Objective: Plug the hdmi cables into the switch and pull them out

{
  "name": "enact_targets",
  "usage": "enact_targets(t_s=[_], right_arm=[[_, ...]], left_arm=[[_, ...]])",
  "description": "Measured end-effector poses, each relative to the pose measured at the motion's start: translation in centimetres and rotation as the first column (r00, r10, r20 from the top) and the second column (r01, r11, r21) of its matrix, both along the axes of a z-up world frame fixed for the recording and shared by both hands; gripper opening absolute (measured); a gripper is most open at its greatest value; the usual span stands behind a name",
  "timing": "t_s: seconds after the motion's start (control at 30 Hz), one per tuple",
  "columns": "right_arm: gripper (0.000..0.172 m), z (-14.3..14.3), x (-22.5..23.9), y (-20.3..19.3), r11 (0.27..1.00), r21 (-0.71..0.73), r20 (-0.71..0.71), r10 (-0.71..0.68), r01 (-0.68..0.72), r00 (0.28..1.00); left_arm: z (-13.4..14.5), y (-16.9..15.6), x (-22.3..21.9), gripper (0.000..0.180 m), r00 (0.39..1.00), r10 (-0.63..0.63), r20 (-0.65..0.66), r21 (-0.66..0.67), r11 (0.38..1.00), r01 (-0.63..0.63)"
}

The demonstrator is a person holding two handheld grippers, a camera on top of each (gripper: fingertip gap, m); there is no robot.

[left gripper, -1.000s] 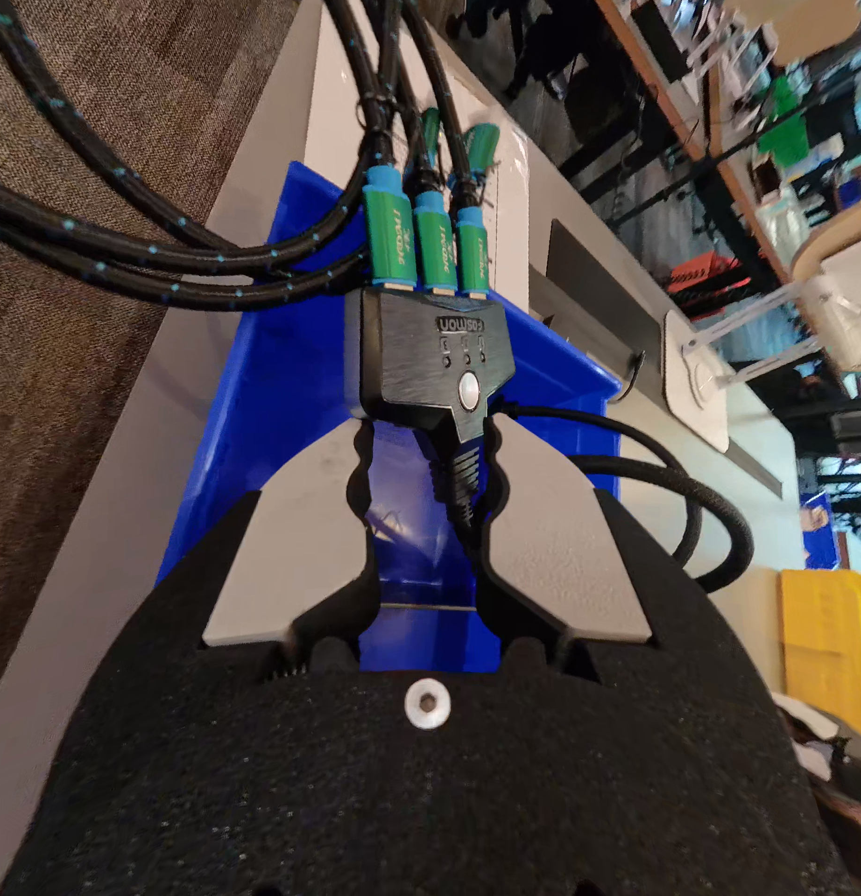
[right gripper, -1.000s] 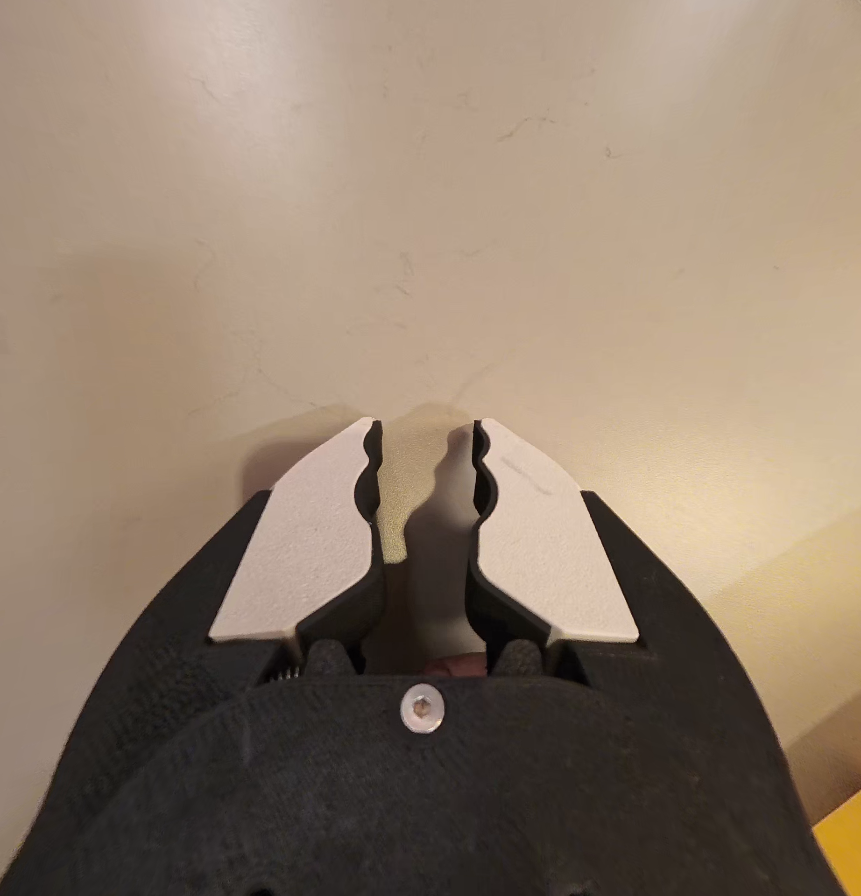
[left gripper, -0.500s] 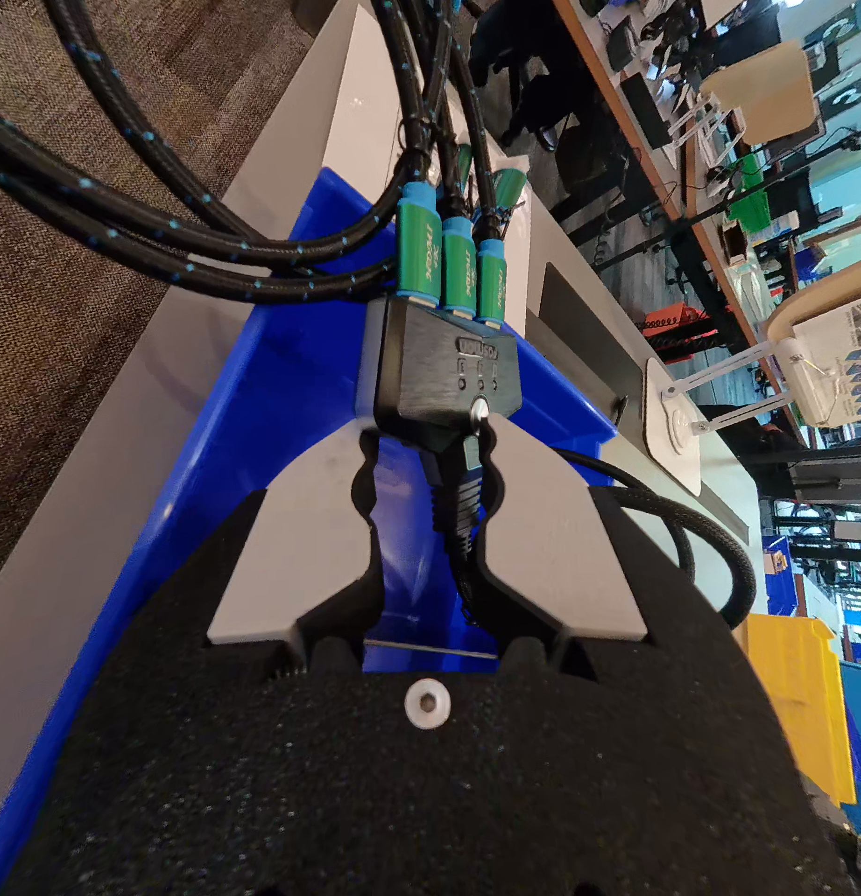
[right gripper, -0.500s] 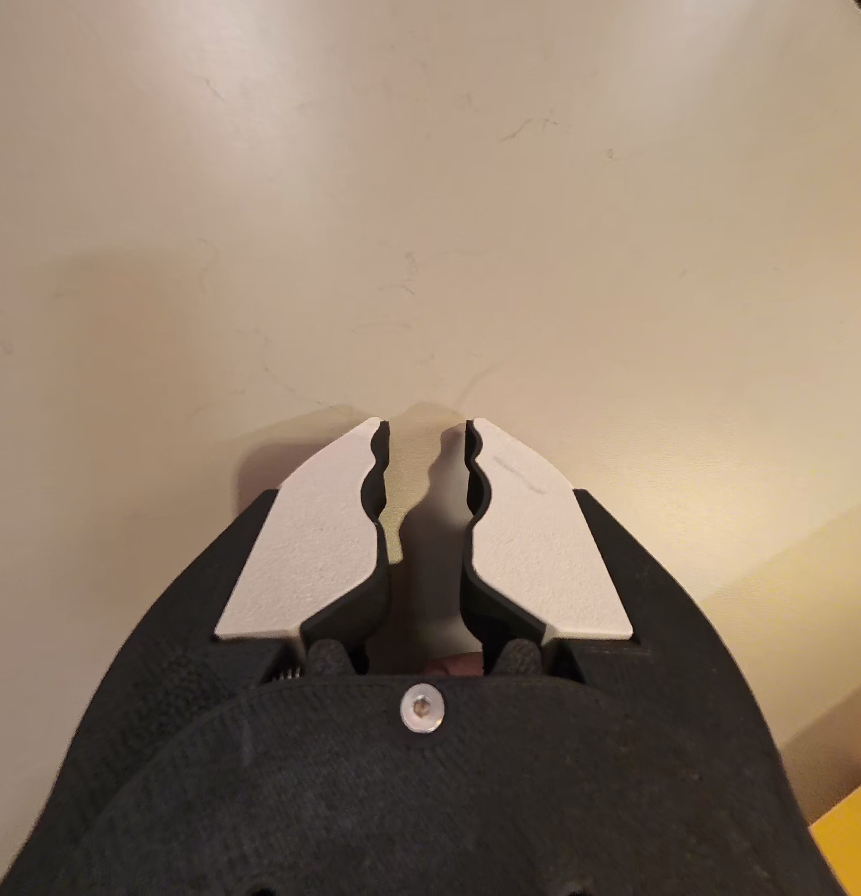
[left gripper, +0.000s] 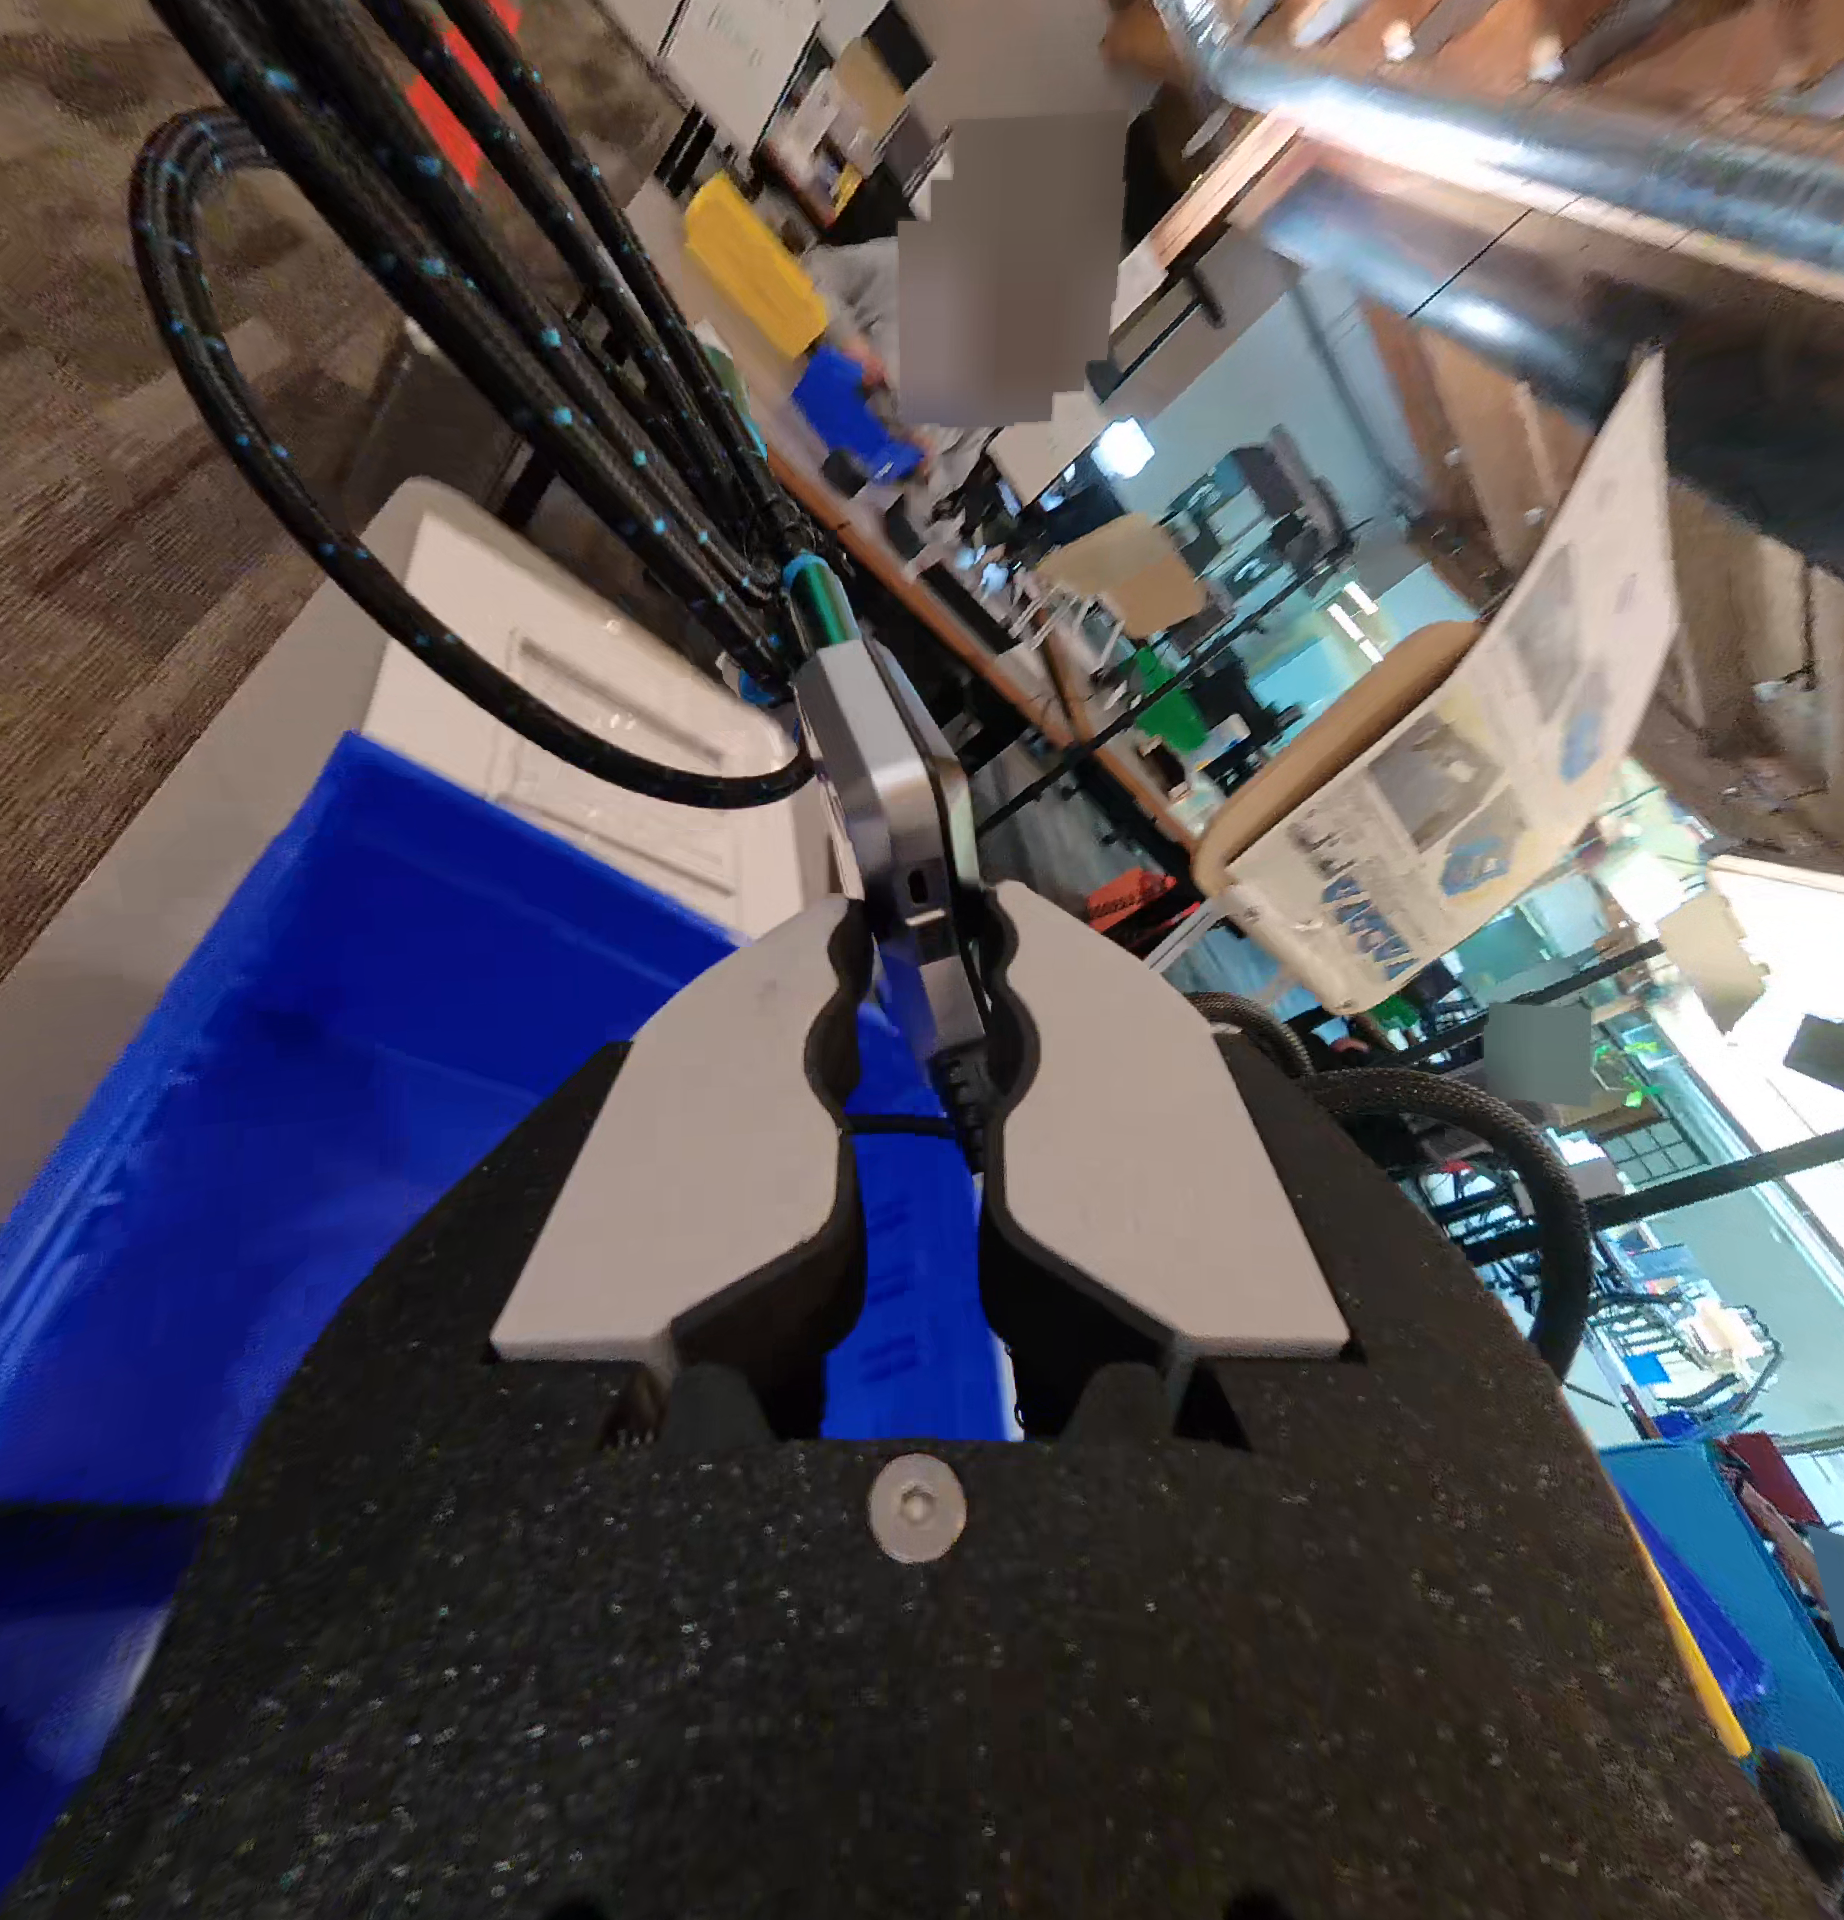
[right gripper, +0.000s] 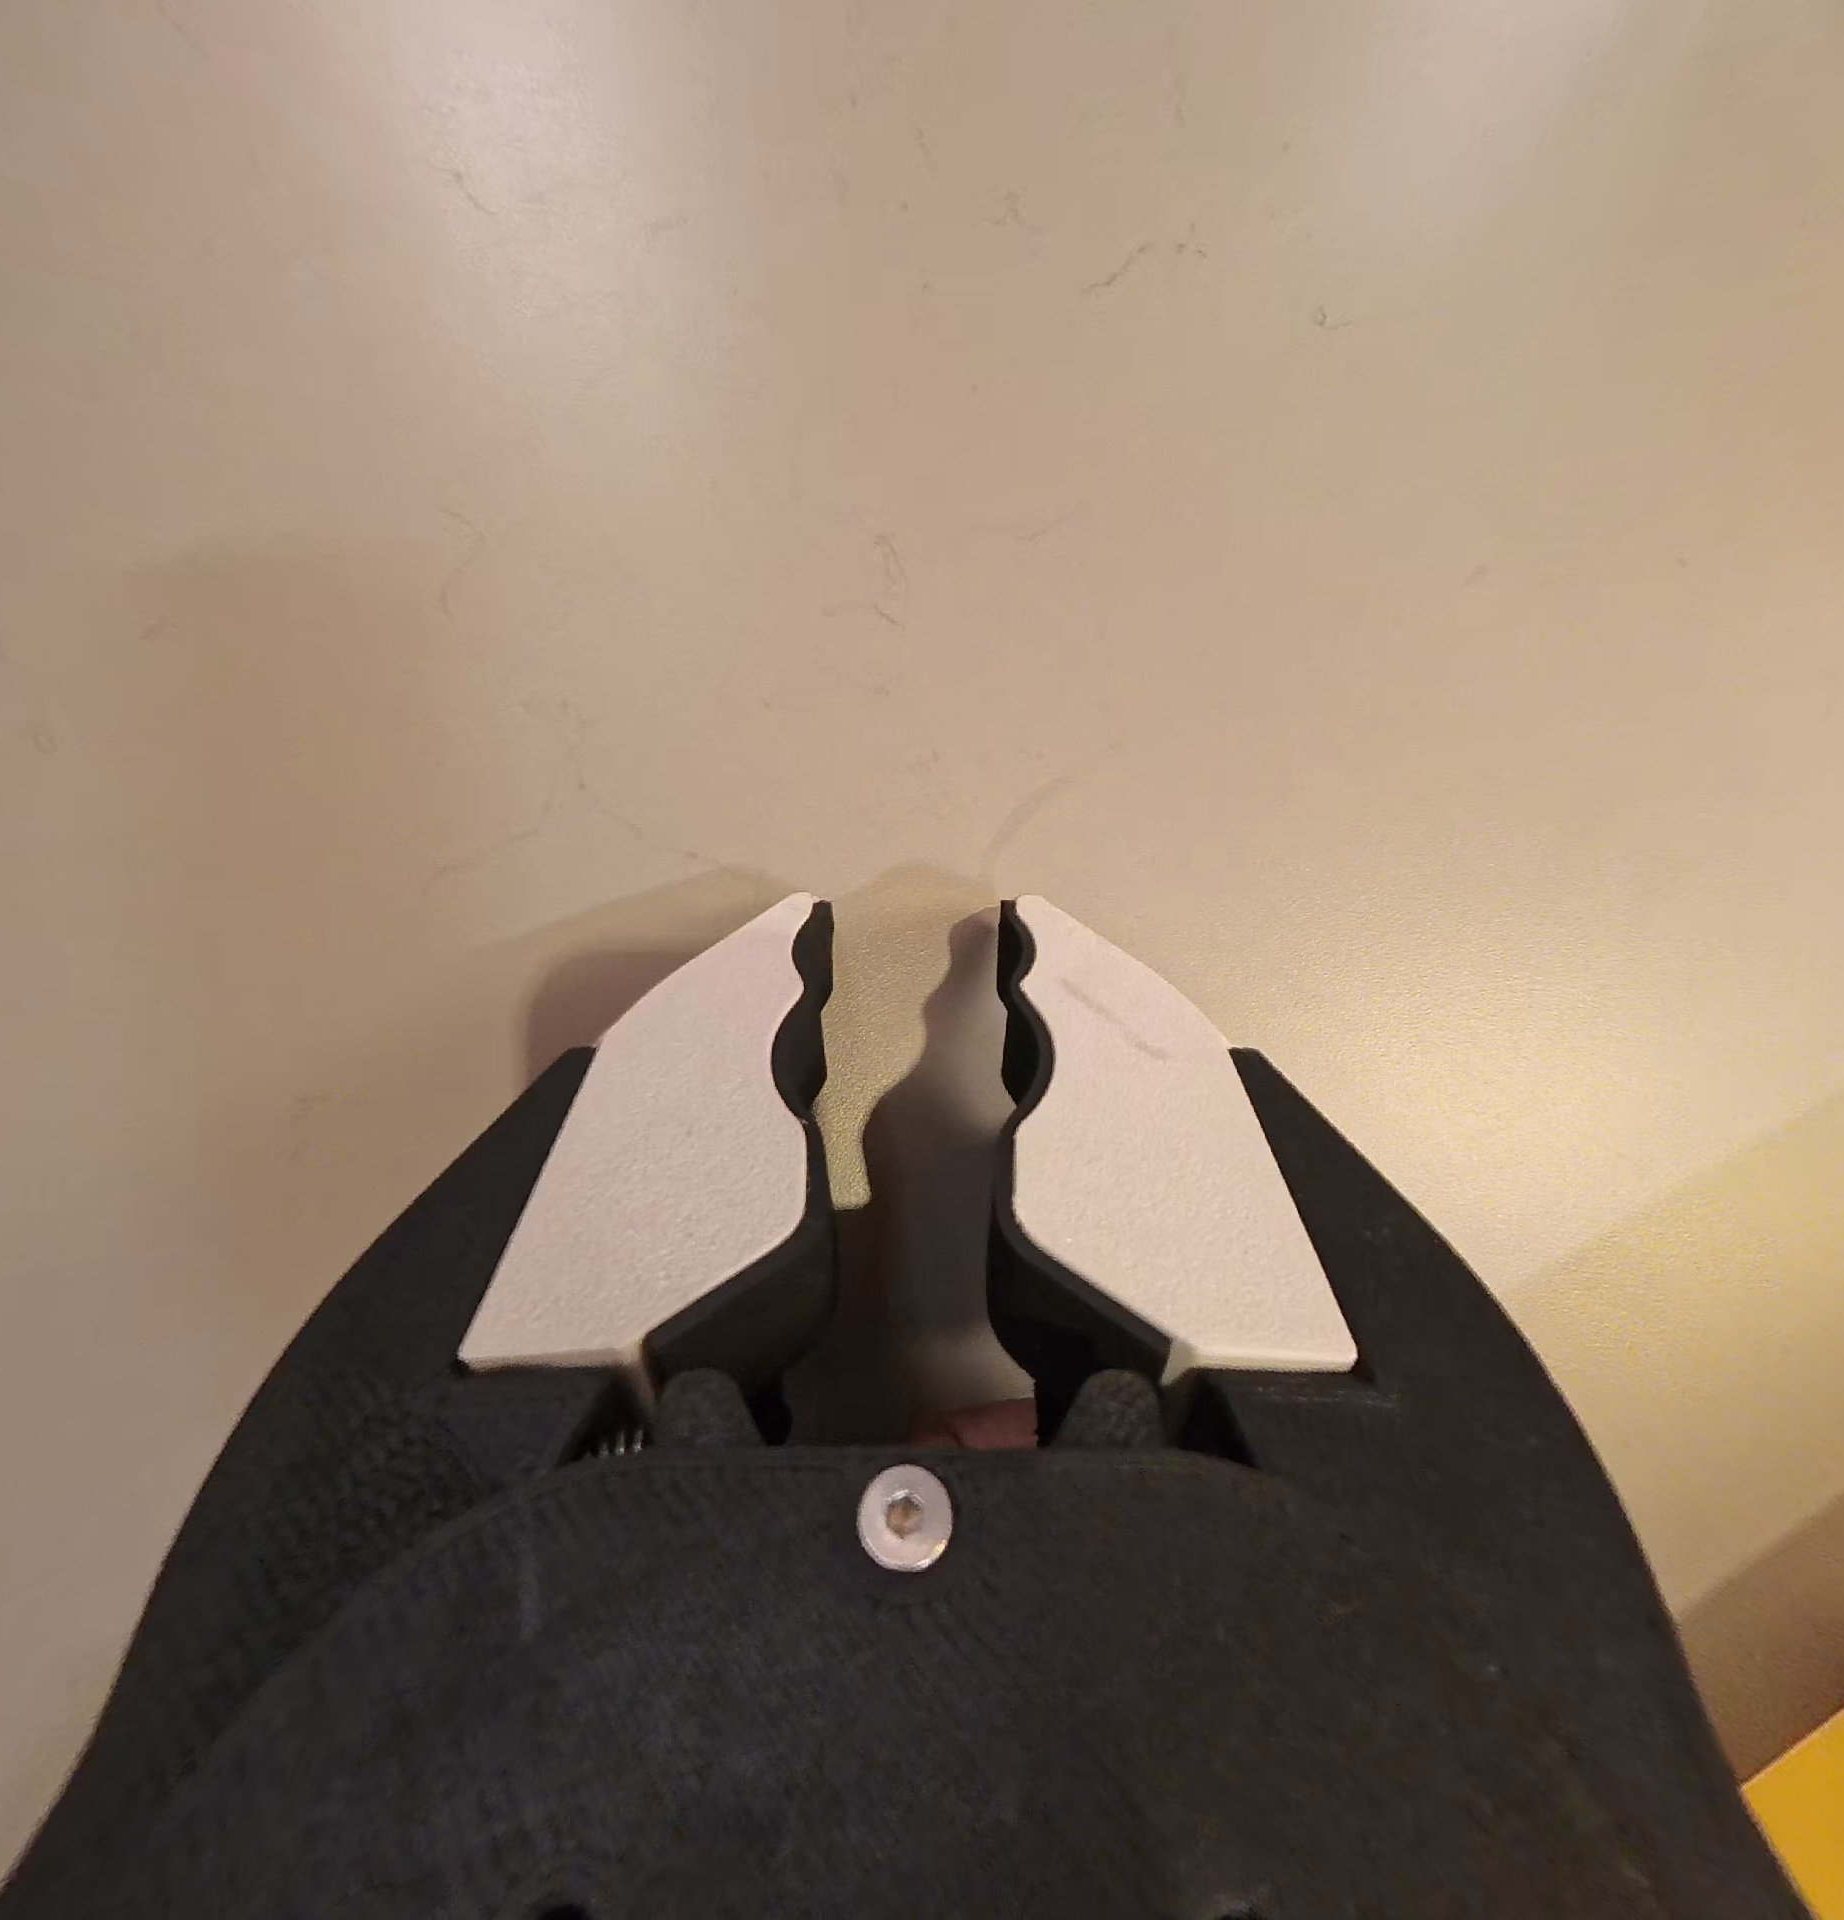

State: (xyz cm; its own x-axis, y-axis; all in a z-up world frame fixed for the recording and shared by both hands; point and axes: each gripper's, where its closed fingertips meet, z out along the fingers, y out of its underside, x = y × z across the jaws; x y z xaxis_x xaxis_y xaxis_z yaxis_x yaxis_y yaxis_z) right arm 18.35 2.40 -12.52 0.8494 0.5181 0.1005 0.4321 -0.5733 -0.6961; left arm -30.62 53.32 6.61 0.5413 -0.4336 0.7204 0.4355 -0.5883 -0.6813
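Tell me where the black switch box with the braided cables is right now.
In the left wrist view, the switch box sits edge-on, gripped between the left tool's fingertips, above the blue bin, its braided cables trailing upper left.

You have one clear bearer of print in the left wrist view: a white printed sheet (left gripper: 1469,790) hanging from the edge of a pale board, upper right of your left tongs (left gripper: 923,920). It carries large blue lettering, small pictures and blue emblems, all smeared by blur. Between the fingers, the blue bin (left gripper: 378,987) shows a few raised moulded marks on its wall, too small to make out. The grey box (left gripper: 876,769) pinched in those tongs stands edge-on, so no printed face shows. The right wrist view shows only a bare cream desk (right gripper: 897,416), with no writing.
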Motion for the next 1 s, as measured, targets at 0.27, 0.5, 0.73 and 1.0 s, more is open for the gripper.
enact_targets(t_s=[0.27,0.5,0.73,1.0], right_arm=[[0.030,0.0,0.1,0.0,1.000,0.008,0.009,-0.011,0.011,1.000],[0.031,0.2,0.1,0.1,0.999,0.029,0.023,-0.019,0.018,1.000],[0.031,0.1,0.1,0.0,1.000,0.021,0.015,-0.017,0.017,1.000],[0.032,0.1,0.2,0.1,1.000,0.020,0.013,-0.022,0.022,1.000]], left_arm=[[12.2,-6.5,3.6,0.020,0.990,-0.109,0.093,0.280,0.957,0.079],[20.6,-13.8,7.8,0.020,0.965,-0.247,0.087,0.433,0.882,0.187],[24.5,-21.9,14.0,0.020,0.912,-0.406,0.050,0.515,0.793,0.325],[18.5,-27.1,23.8,0.020,0.803,-0.595,0.029,0.420,0.736,0.530]])
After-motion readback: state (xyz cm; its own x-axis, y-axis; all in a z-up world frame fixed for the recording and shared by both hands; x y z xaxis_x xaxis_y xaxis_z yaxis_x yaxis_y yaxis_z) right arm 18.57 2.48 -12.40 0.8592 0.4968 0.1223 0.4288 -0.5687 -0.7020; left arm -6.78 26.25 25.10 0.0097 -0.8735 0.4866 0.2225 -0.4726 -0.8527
